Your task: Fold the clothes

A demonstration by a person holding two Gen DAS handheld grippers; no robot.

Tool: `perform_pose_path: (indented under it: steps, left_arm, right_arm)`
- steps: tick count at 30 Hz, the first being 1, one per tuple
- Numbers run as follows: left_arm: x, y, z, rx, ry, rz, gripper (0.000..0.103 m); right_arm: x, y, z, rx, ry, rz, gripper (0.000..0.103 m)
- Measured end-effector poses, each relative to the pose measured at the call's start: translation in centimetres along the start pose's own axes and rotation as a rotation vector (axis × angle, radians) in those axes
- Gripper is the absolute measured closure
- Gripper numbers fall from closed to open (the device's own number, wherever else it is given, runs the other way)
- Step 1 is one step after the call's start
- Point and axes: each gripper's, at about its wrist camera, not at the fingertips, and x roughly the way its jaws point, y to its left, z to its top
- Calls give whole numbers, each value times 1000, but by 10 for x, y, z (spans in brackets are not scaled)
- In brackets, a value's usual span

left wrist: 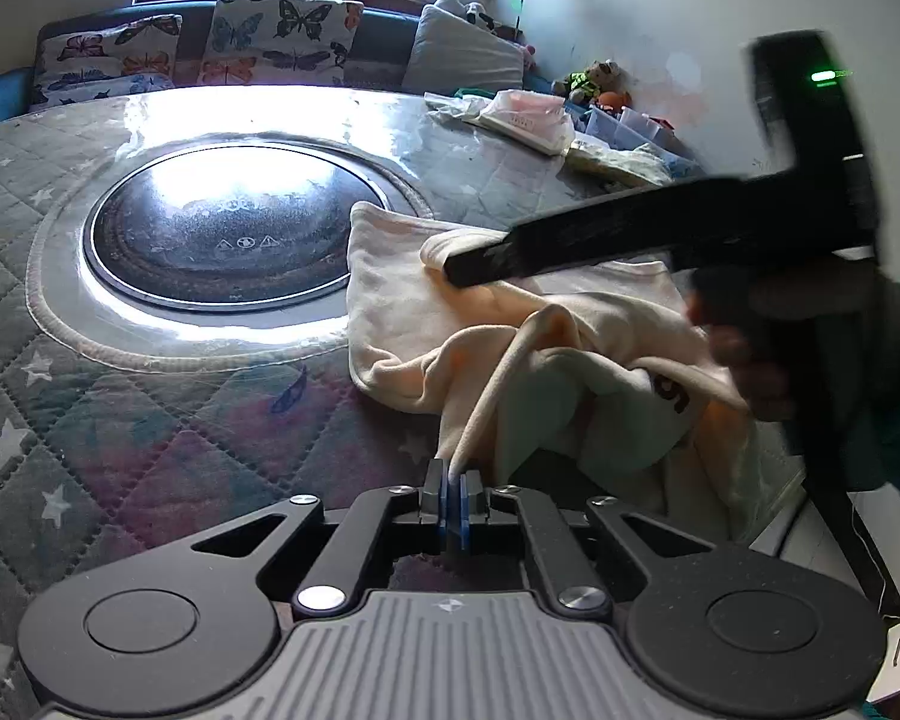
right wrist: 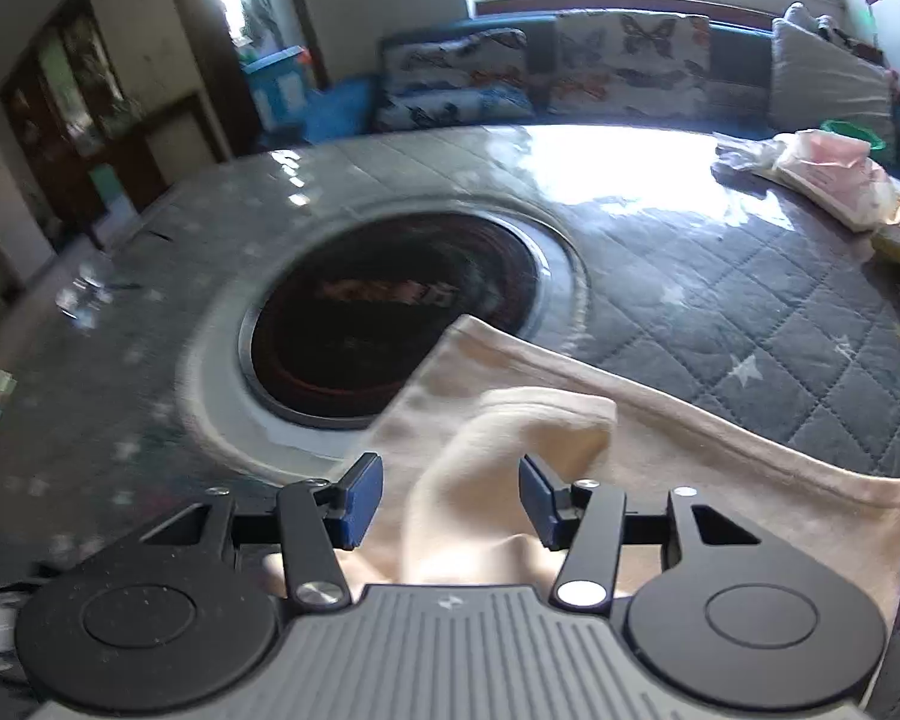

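A cream garment (left wrist: 426, 324) with a dark printed mark lies crumpled on the quilted table, right of the round black cooktop. My left gripper (left wrist: 456, 495) is shut on an edge of the cream garment and lifts it a little. My right gripper (right wrist: 452, 495) is open, its blue pads (right wrist: 363, 501) either side of a raised fold of the same garment (right wrist: 510, 438). In the left wrist view the right gripper (left wrist: 468, 273) reaches in from the right, its tips over the garment's far fold.
A round black glass cooktop (left wrist: 234, 234) sits in the table middle, ringed by a shiny plastic cover. Bags and packets (left wrist: 528, 114) lie at the far right. Butterfly cushions (left wrist: 282, 36) line a bench behind. The quilted cover (left wrist: 120, 420) spreads left.
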Motion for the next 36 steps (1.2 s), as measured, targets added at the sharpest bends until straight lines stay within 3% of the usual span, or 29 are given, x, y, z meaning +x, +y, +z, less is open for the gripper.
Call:
perform_pose_path:
  steps: [1, 4, 7, 14, 20, 26, 29, 34, 36]
  left_arm:
    - [-1, 0, 0, 1, -4, 2, 99]
    - [-5, 3, 1, 3, -14, 12, 99]
    - [-9, 10, 0, -1, -17, 22, 98]
    - [-16, 10, 1, 40, -30, 21, 95]
    - [-24, 5, 5, 84, -55, 40, 84]
    - [-32, -12, 19, 155, -93, 35, 80]
    - [-23, -25, 28, 200, -91, 13, 80]
    - [3, -50, 41, 273, -57, -14, 80]
    - [13, -58, 43, 292, -43, -33, 77]
  right_arm:
    - [5, -1, -1, 3, 19, -4, 64]
    - [8, -2, -5, 1, 20, -28, 93]
    - [-15, -8, -8, 10, -64, -51, 98]
    - [-93, -31, -21, 8, -258, -174, 98]
    - [-157, -61, -59, 64, -375, -384, 98]
    - [-179, -92, -93, 170, -372, -515, 98]
    - [-177, -108, -107, 233, -339, -529, 96]
    - [-179, -116, -119, 275, -359, -530, 88]
    - [-180, -116, -119, 273, -372, -523, 77]
